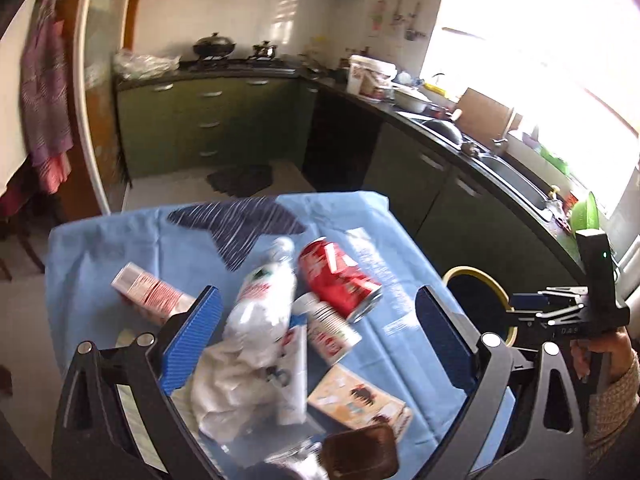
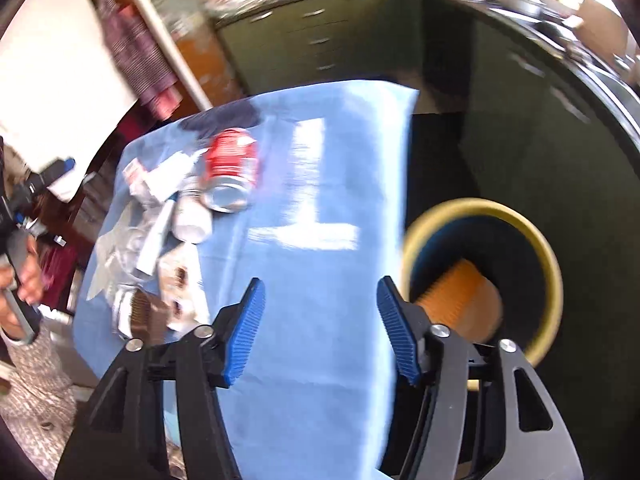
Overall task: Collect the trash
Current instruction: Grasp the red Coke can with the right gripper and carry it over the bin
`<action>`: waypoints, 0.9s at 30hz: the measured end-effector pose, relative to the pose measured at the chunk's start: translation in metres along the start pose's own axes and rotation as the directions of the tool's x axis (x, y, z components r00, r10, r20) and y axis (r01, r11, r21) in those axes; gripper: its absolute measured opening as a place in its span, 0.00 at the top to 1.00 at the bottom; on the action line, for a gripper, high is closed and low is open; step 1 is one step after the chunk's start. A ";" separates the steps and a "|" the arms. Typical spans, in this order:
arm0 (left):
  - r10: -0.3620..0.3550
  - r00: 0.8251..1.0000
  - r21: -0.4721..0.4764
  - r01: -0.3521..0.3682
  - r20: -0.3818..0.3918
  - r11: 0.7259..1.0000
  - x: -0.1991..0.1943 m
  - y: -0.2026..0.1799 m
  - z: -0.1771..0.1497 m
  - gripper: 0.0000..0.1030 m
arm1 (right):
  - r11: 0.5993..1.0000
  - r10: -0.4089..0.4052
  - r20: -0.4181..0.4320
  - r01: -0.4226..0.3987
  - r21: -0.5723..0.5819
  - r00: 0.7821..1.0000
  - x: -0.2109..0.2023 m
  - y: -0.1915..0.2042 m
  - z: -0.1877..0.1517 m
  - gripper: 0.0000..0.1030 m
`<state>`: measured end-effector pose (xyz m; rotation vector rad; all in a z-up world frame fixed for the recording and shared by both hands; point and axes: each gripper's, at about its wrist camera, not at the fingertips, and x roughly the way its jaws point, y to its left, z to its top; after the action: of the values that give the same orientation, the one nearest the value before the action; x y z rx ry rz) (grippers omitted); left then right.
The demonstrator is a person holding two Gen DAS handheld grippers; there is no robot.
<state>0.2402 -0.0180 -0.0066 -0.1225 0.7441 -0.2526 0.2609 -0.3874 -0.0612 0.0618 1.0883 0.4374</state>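
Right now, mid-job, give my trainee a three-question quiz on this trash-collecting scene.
1. True or false: the crushed red soda can lies on its side on the blue cloth-covered table.
2. What lies inside the round yellow-rimmed bin beside the table?
A) an orange ribbed object
B) a green glass jar
C) nothing at all
3. Fill in: the left gripper hangs with open jaws over the clear crumpled plastic bottle, and the right gripper holds ____.

Key:
1. True
2. A
3. nothing; its jaws stand open above bare cloth
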 end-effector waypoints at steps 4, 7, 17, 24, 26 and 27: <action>0.021 0.999 -0.090 -0.025 -0.050 0.996 -0.001 0.052 -0.031 0.10 | 0.997 0.026 -0.090 -0.032 -0.065 0.996 0.053 0.054 0.054 0.41; 0.039 0.998 -0.123 -0.044 -0.045 0.991 -0.009 0.072 -0.050 0.10 | 0.996 0.035 -0.146 -0.045 -0.071 0.989 0.092 0.083 0.090 0.34; 0.020 1.000 -0.160 -0.023 -0.025 0.987 -0.031 0.087 -0.094 0.10 | 1.000 0.018 -0.321 -0.024 -0.015 0.947 0.178 0.084 0.137 0.26; 0.002 0.999 -0.156 -0.009 -0.043 0.988 -0.024 0.084 -0.100 0.09 | 1.000 0.016 -0.343 -0.021 -0.011 0.939 0.200 0.088 0.134 0.35; 0.003 0.999 -0.153 -0.010 -0.045 0.988 -0.023 0.082 -0.101 0.09 | 1.000 0.012 -0.331 -0.019 -0.017 0.944 0.202 0.091 0.134 0.36; 0.003 0.999 -0.150 -0.010 -0.046 0.989 -0.023 0.081 -0.101 0.09 | 0.999 -0.005 -0.319 -0.005 -0.033 0.948 0.201 0.094 0.134 0.37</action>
<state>0.1696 0.0644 -0.0817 -0.2584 0.8084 -0.1936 0.4256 -0.2047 -0.1434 -0.0402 1.3997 0.4759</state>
